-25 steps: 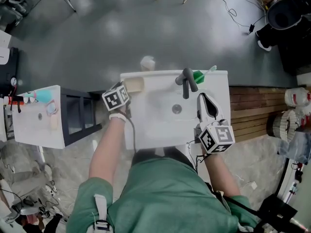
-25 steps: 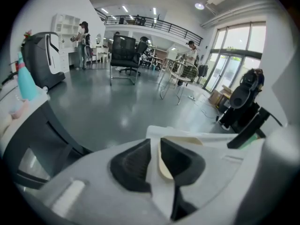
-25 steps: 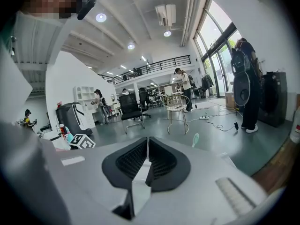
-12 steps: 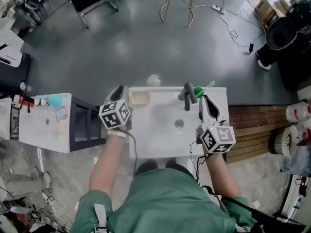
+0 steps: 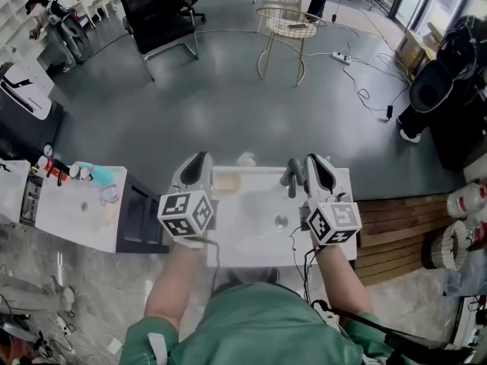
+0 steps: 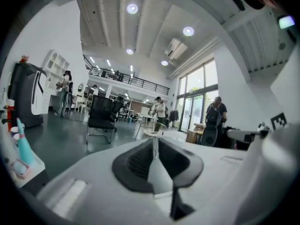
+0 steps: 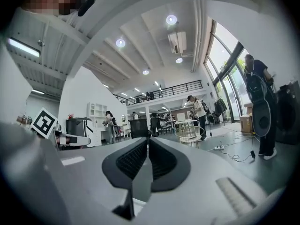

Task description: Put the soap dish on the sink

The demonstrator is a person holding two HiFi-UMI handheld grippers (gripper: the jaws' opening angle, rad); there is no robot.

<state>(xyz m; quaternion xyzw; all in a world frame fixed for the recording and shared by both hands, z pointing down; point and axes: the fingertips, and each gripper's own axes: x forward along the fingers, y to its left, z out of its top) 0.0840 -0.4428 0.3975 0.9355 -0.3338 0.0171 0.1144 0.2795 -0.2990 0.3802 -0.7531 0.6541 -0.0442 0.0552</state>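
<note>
Each gripper carries a cube printed with black-and-white square markers. The left gripper's (image 5: 199,164) cube shows in the right gripper view, and the right gripper's (image 5: 316,166) cube shows in the left gripper view.

Both forearms reach forward from the person's green-shirted body. The grippers point away from the person, side by side, over the left and right edges of the white sink (image 5: 251,238). Both gripper views look out level across the room rather than down.

The left gripper's (image 6: 154,142) jaws are pressed together with nothing between them. The right gripper's (image 7: 147,143) jaws are also pressed together and hold nothing.

The soap dish (image 5: 227,179) sits on the sink's back left corner, just to the right of the left gripper's tips. The dark faucet (image 5: 292,175) stands just to the left of the right gripper's tips.
</note>
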